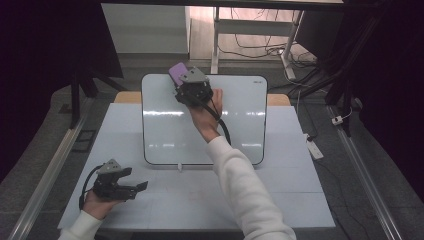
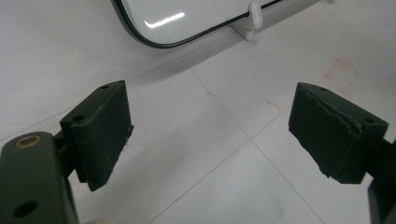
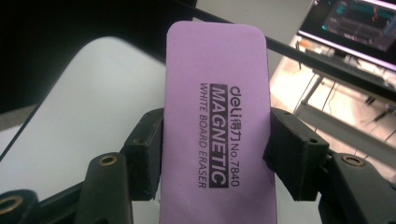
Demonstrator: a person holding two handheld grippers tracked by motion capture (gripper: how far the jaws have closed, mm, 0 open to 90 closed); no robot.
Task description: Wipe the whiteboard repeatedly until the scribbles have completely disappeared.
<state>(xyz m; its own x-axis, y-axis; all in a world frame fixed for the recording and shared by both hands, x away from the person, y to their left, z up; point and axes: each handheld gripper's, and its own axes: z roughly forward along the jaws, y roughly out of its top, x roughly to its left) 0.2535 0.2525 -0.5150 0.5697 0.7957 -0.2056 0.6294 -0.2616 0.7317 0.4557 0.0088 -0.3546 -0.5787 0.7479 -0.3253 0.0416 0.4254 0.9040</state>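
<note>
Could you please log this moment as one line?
right gripper: shut on purple eraser, over whiteboard | left gripper: open, low over table

My left gripper (image 1: 137,189) sits low at the near left, held in my left hand (image 1: 97,202), cable looping behind it. Its jaws stand wide apart, nothing between them, pads (image 2: 105,128) facing each other just above the surface. My right arm, white sleeve (image 1: 245,192), reaches forward and up the middle. My right hand (image 1: 206,117) carries my right gripper (image 3: 215,154) raised and tipped away from me, grey plate on top, jaws clamped from both sides on what I hold.
</note>
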